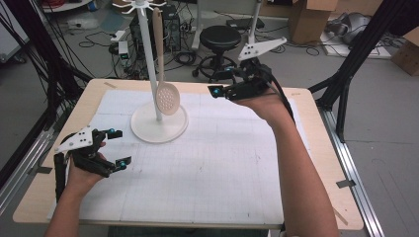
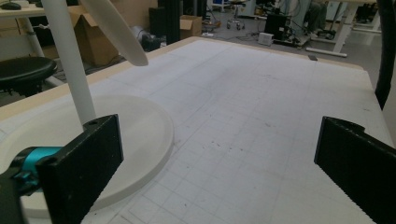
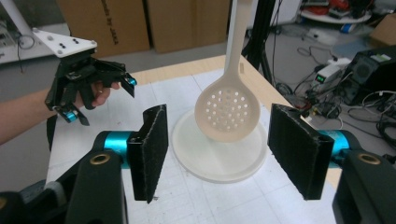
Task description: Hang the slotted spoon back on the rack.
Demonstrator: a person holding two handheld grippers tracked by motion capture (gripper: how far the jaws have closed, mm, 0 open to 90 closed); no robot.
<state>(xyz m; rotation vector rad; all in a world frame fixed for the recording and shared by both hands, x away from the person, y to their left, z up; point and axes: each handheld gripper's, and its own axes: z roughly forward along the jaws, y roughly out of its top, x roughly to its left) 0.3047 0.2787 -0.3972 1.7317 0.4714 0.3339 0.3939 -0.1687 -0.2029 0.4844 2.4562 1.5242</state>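
Observation:
A cream slotted spoon (image 1: pixel 167 98) hangs bowl-down from a hook at the top of a white stand, beside its pole (image 1: pixel 150 64); the stand's round base (image 1: pixel 146 131) rests on the gridded mat. My right gripper (image 1: pixel 221 80) is in the air to the right of the spoon, pointing at it, jaws open and nothing held. In the right gripper view the spoon bowl (image 3: pixel 227 112) shows between and beyond the two pads (image 3: pixel 152 149), untouched. My left gripper (image 1: pixel 121 146) rests low at the table's front left, open and empty, with the base (image 2: pixel 140 135) just ahead of it.
Behind the table stand a black stool (image 1: pixel 220 37), a computer tower and loose cables on the floor. Cardboard boxes (image 1: pixel 309 17) sit at the back right. Black frame posts (image 1: pixel 356 54) flank the table. The gridded mat (image 1: pixel 222 163) covers most of the tabletop.

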